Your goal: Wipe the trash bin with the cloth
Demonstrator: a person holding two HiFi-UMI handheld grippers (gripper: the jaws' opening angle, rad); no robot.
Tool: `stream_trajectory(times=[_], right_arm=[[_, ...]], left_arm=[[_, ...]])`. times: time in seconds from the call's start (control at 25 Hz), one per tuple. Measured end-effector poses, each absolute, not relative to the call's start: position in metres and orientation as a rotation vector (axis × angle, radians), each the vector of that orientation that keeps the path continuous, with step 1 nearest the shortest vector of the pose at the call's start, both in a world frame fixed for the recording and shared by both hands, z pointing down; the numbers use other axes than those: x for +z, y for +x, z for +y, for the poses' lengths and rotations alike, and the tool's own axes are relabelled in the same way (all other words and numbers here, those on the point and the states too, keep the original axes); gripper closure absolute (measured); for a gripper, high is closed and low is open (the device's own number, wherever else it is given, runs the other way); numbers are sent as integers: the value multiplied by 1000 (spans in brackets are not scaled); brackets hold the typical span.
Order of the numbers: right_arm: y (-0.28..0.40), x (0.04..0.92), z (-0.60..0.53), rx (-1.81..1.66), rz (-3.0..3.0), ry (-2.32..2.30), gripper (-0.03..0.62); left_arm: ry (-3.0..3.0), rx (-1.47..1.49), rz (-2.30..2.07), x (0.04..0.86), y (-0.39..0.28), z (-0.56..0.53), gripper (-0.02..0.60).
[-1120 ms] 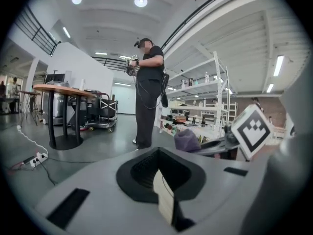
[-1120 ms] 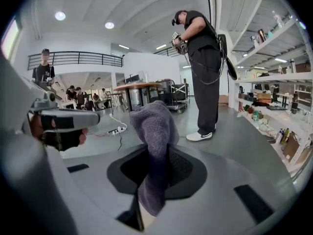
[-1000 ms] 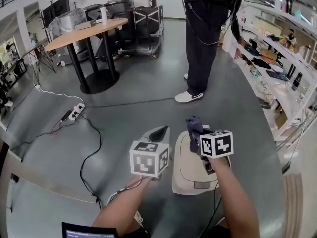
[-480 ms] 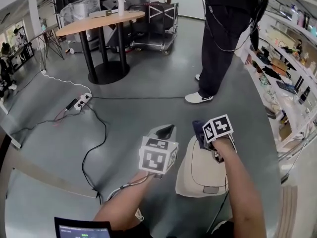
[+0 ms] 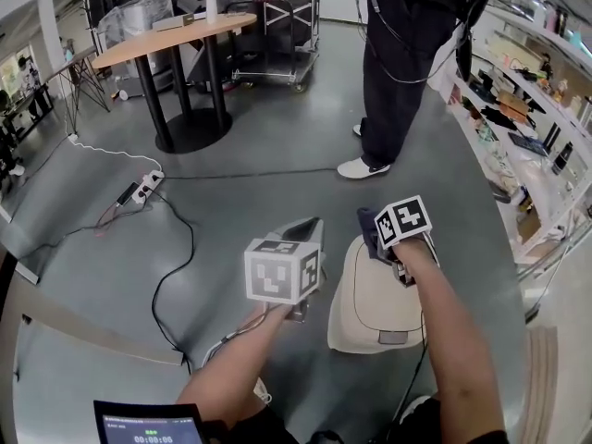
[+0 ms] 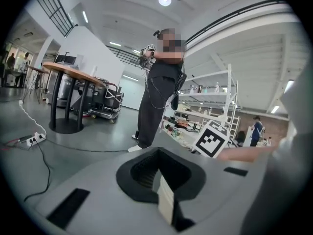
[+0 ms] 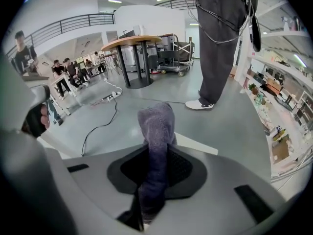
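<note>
A cream trash bin [image 5: 370,303] stands on the grey floor, seen from above in the head view. My right gripper [image 5: 375,239] is over the bin's far edge, shut on a dark purple cloth [image 5: 368,228] that sticks up out of the jaws. In the right gripper view the cloth [image 7: 156,126] rises between the pads of that gripper [image 7: 157,168], with a strip of the bin's rim [image 7: 196,144] behind it. My left gripper [image 5: 301,234] hangs to the left of the bin, above the floor. Its jaws [image 6: 157,173] are shut with nothing in them.
A person in dark trousers and white shoes [image 5: 363,167] stands just beyond the bin. A power strip [image 5: 139,191] and black cables [image 5: 180,257] lie on the floor to the left. A round table [image 5: 166,40] and a cart [image 5: 277,26] stand at the back, shelves [image 5: 532,146] on the right.
My right gripper has carried the cloth from over the lid towards the bin's far edge. The left gripper has hardly moved. The head view has shifted slightly.
</note>
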State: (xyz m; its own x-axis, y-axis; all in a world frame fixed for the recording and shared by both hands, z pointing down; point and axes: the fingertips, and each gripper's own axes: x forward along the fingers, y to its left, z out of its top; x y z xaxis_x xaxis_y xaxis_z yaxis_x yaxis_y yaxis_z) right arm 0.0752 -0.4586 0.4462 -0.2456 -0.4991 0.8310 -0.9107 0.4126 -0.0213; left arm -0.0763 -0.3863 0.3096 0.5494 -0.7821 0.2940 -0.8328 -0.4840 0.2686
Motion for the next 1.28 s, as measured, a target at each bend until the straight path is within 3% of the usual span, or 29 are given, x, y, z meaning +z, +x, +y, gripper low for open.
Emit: stream_trajectory(times=[1.28], right_arm=[[211,449,-438,702,-1808,1404,519]], left_arm=[[2505,329,-1302,313,-40,-376,584]])
